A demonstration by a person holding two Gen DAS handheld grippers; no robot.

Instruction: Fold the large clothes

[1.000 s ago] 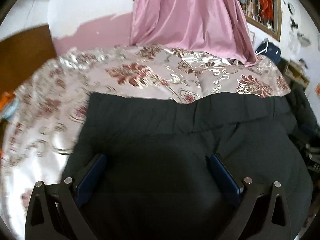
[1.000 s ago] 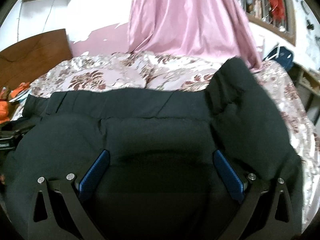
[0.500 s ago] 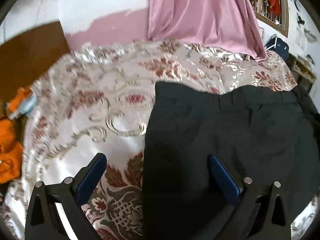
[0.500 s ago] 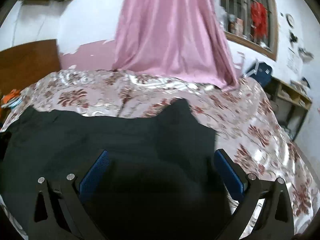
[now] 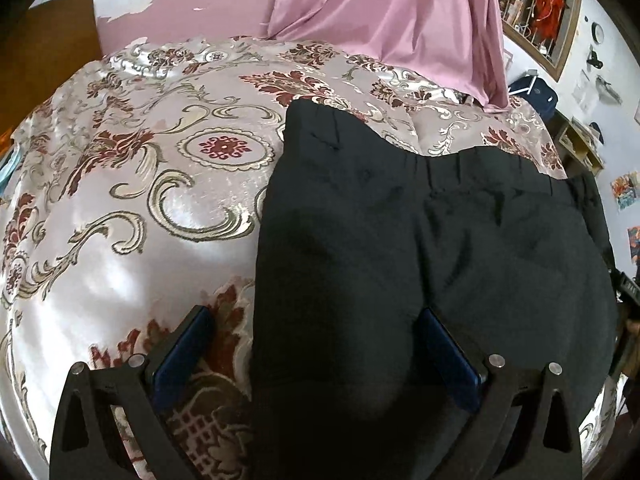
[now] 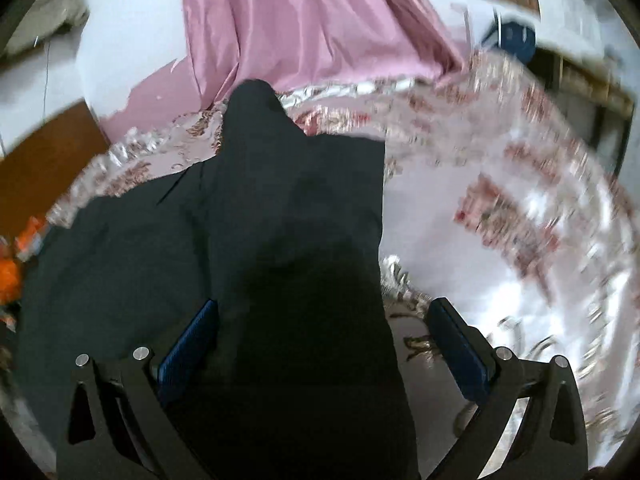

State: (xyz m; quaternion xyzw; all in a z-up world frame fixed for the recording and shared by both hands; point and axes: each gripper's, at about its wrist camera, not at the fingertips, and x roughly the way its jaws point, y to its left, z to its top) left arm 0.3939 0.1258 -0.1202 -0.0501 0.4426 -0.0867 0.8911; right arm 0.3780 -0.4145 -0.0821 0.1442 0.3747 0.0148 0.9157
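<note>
**The trousers' edges sit between my fingers**

I hold two grippers over a bed. Dark trousers (image 5: 420, 248) lie spread on the flowery bedspread (image 5: 132, 208), with the waistband at the far side, close to the pink curtain (image 5: 392, 12).

My left gripper (image 5: 316, 356) is wide open and holds nothing. The left edge of the trousers runs from near to far, right between its two fingers. The left finger is over bare bedspread. The right finger is over the dark cloth. So the trousers lie to the right of this gripper and stretch away from me.

My right gripper (image 6: 324, 348) is wide open too, and grips nothing. In its view the trousers (image 6: 248, 240) fill the left and middle. The right edge of the cloth runs between the fingers. The right finger is over the bedspread (image 6: 500, 240). A dark corner of cloth pokes up at the far side, by the curtain (image 6: 304, 20). This picture is blurry on the right, so I cannot see the pattern well.

I think each gripper is near its own side edge. The left one is nearer the left edge, the right one nearer the right edge. To fold, I would likely pinch an edge and bring it across to the other side.
</note>
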